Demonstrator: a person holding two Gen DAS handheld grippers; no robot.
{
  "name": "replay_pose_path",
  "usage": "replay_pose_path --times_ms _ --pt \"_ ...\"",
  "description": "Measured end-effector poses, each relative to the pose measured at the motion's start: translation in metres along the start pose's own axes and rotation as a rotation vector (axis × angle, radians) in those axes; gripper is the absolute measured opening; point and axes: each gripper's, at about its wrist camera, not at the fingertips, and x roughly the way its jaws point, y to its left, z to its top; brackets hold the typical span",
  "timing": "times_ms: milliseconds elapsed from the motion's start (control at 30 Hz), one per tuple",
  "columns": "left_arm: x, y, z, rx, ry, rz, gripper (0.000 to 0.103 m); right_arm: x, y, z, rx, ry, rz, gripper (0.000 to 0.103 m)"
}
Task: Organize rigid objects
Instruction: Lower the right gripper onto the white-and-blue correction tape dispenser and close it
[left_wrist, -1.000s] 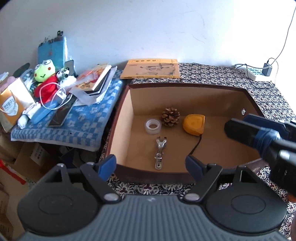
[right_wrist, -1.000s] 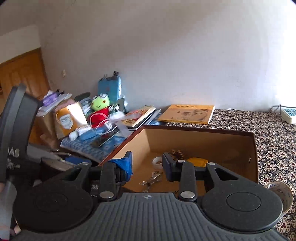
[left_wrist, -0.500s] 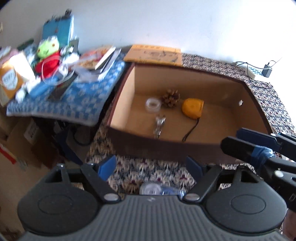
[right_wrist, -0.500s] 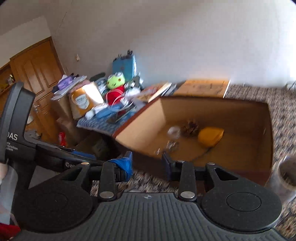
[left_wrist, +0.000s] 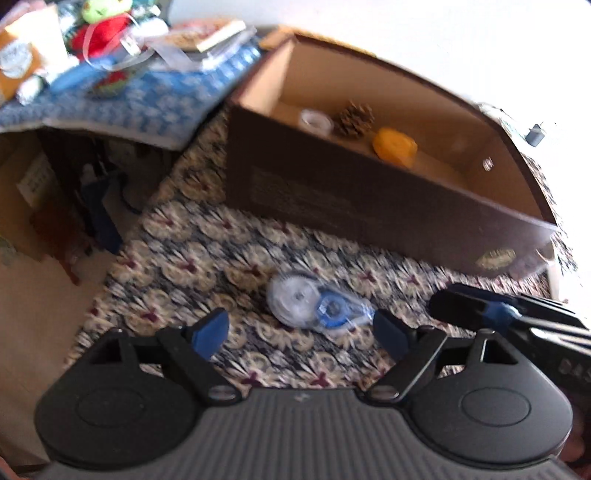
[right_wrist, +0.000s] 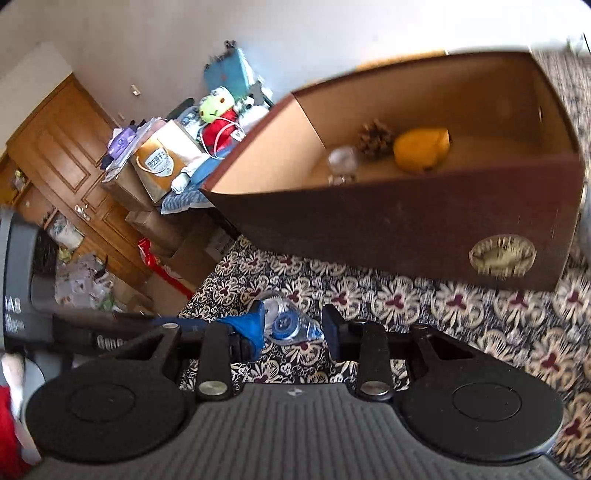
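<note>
Two open hand-held grippers (left_wrist: 301, 328) (right_wrist: 293, 326) hover over a clear, blue-wheeled correction tape dispenser (left_wrist: 314, 306) on patterned cloth (left_wrist: 207, 258).

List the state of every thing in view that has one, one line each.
Left gripper: open, fingers wide, holding nothing.
Right gripper: open, holding nothing.
Correction tape: lying flat on the patterned cloth, outside the box.
Box: open-topped, upright.
Tape roll: in the box.
Pine cone: in the box.
Tape measure: in the box.
</note>
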Motion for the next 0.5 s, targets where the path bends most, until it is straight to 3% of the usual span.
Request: replay_pose_path --times_ms 167,333,500 --pt "0.018 -0.007 -0.009 0.034 0.075 -0.025 0.086 0.01 -0.007 0.002 0.087 0.038 0.032 0.016" --pt "0.023 -0.01 -0.013 0.084 0.077 -0.023 0.086 0.026 -0.005 0.007 0.132 0.076 0.06 0.018" --pt "0.022 -0.008 -0.011 0.126 0.084 -0.067 0.086 0.044 -0.002 0.013 0.146 0.092 0.051 0.018"
